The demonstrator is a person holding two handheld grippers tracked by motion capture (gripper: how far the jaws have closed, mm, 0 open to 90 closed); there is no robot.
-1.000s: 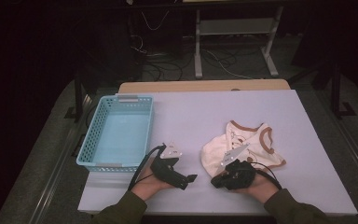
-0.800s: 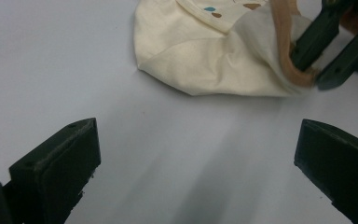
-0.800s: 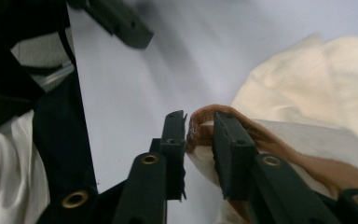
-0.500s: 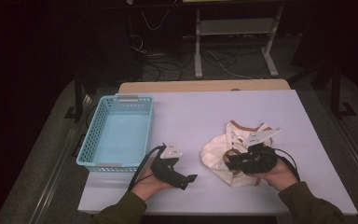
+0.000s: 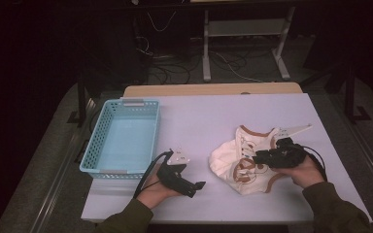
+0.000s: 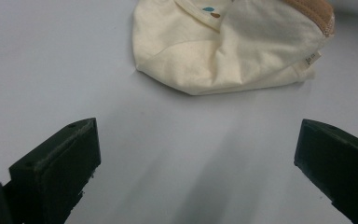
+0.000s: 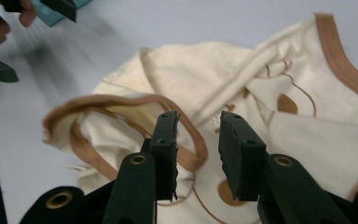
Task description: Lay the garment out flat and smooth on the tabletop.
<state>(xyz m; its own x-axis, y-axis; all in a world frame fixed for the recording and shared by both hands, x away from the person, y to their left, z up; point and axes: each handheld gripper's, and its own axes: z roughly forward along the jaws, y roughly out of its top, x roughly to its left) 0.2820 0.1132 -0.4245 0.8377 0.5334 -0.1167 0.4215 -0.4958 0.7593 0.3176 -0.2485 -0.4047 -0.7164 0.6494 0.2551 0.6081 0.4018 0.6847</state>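
No readable text, small label on the cream garment illegible

A pool of overhead light falls on the pale counter while the room behind sinks into near-black. Soft shadows trail beneath each claw. In the right gripper view, motion blur smears the cream garment's brown-trimmed edge; the left gripper view stays crisp, evenly lit, without glare.
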